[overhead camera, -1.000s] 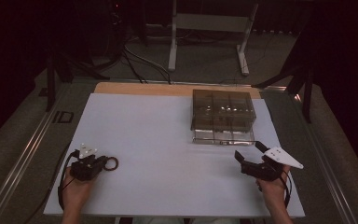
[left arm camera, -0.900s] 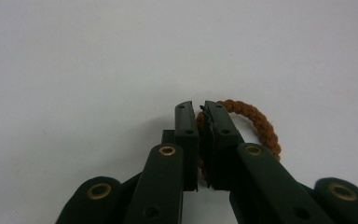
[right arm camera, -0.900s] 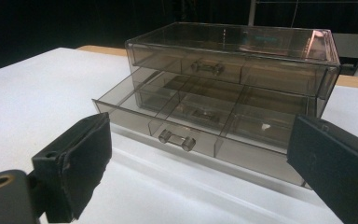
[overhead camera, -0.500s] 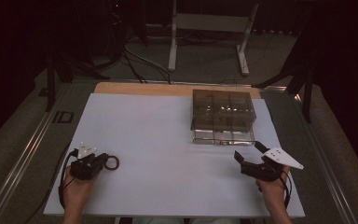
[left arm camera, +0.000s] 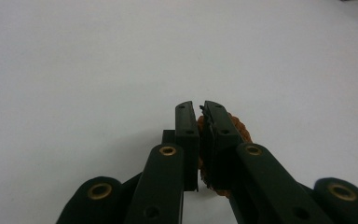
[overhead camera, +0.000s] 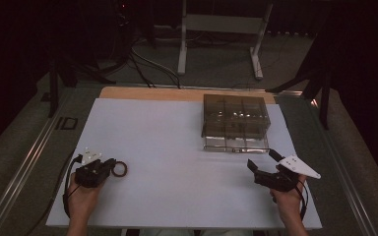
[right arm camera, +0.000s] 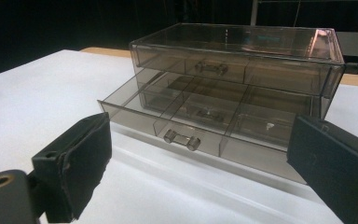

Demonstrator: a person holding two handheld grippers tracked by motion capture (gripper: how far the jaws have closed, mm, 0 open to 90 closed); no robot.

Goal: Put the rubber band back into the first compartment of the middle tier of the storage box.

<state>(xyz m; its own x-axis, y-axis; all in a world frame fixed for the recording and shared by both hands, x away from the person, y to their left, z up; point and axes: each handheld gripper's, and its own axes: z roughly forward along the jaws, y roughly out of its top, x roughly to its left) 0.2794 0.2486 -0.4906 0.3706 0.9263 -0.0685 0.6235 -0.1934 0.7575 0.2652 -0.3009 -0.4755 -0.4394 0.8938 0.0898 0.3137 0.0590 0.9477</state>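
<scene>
From above I see my left gripper [overhead camera: 109,167] low on the near left part of the white table [overhead camera: 177,147], with its jaws clenched on the rim of a small brown ring [overhead camera: 120,169]; the rest of the ring lies flat on the table just past the jaw tips. In the left gripper view the two black jaws stand almost together, with the ring's rough orange-brown edge [left arm camera: 237,128] pinched between the pads and bulging out on the right side of them. My left hand [overhead camera: 81,196] wraps the gripper's body from behind, and its cable loops round on the table beside the wrist. My right gripper [overhead camera: 265,166] sits at the near right of the table, well apart from the ring, with its jaws released and spread wide, nothing between them; it points at a smoky see-through drawer box [overhead camera: 235,118] that stands on the far right part of the table, near it but not touching. In the right gripper view the box's lower drawer [right arm camera: 186,123] is pulled out toward me, showing its dividers and a small clear handle [right arm camera: 182,138] on its front, while the upper drawer [right arm camera: 233,70] is pushed in. My right hand [overhead camera: 288,201] holds that gripper from the near edge
</scene>
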